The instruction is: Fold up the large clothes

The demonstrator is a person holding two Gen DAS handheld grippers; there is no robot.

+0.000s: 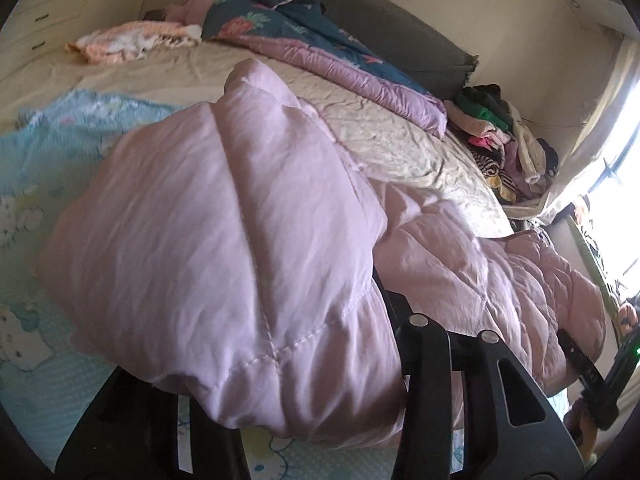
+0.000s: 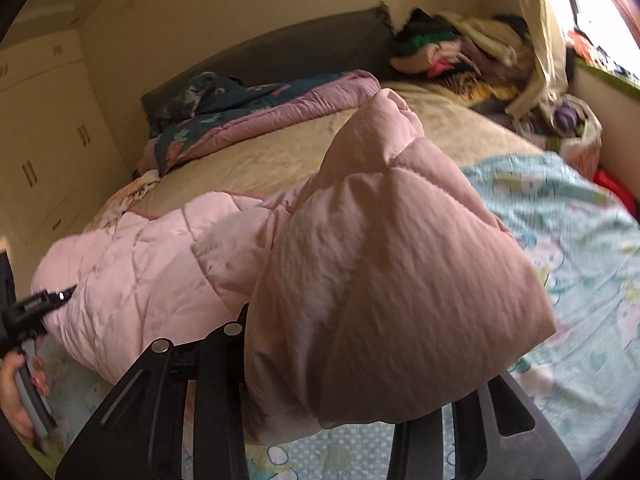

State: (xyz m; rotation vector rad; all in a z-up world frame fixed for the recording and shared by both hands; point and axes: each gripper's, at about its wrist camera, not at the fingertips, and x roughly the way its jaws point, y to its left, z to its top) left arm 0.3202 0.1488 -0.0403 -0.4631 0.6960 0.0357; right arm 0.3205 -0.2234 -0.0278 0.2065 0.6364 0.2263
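Observation:
A puffy pink quilted jacket lies across the near part of the bed, on a light blue printed blanket. In the left wrist view my left gripper is shut on a thick fold of it, and the cloth bulges up over the fingers and hides their tips. My right gripper is shut on the other end of the jacket, which rises in a peak above the jaws. Each gripper shows at the edge of the other's view: the right gripper and the left gripper, held by a hand.
A beige sheet covers the bed. A teal and purple comforter lies along the dark headboard. A heap of mixed clothes sits by the curtained window. A cream wardrobe stands beside the bed.

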